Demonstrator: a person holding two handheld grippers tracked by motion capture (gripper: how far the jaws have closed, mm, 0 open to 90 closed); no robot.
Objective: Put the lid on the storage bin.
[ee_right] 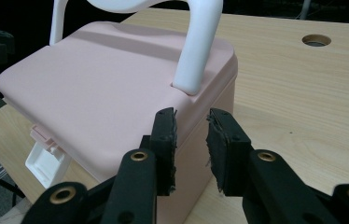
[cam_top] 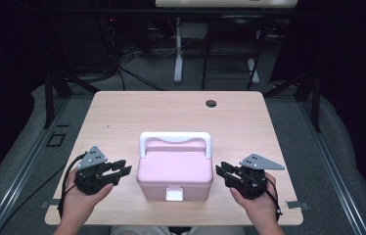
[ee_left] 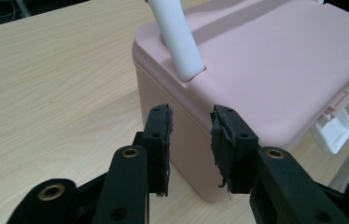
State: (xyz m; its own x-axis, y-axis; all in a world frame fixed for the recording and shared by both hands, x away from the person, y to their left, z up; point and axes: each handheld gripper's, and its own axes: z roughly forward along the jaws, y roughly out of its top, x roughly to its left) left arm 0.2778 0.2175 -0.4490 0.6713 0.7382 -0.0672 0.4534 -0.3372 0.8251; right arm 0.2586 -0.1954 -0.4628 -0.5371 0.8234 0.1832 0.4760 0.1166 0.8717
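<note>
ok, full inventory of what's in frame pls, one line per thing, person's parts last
box: 1, pink, lid shut, near middle of the table, between the two tools
handle: 1, white, arched over the box's far side
latch: 1, white, box's near face
table: 1, light wood, centre of the high view
cable hole: 1, dark, round, far right part of the tabletop
desk legs: white, on the floor beyond the table
left tool: 1, black, left of the box, jaws apart, nothing between them
right tool: 1, black, right of the box, jaws apart, nothing between them
hands: 2, one behind each tool, near edge
</note>
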